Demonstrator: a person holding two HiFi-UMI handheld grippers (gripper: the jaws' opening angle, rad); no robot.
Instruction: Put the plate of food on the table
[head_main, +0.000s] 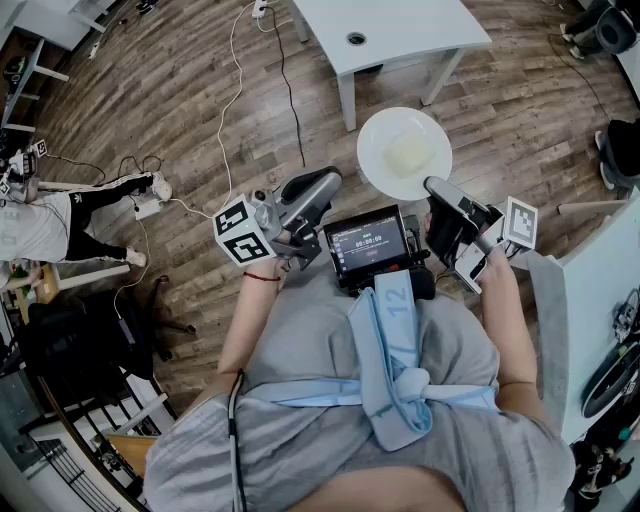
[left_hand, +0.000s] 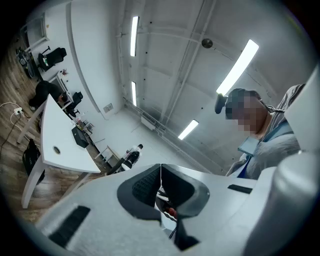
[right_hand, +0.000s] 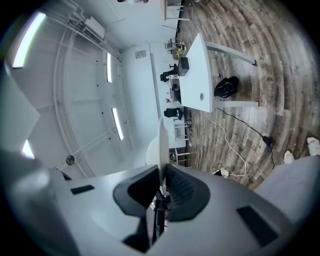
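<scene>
The white rectangular surface (head_main: 400, 30) ahead lies open across its top, apart from a round dark cable hole (head_main: 356, 39) near the front edge. Open wood-plank floor (head_main: 180, 70) lies between it and the round white plate of pale food (head_main: 404, 153), which is pinched by its rim in the right gripper (head_main: 432, 185) jaws. A thin white cable (head_main: 220, 150) and a black cable (head_main: 292, 100) trail over the floor to the left. A seated person (head_main: 40, 225) is well apart on the left, and a white counter (head_main: 610, 280) closes the right side.
</scene>
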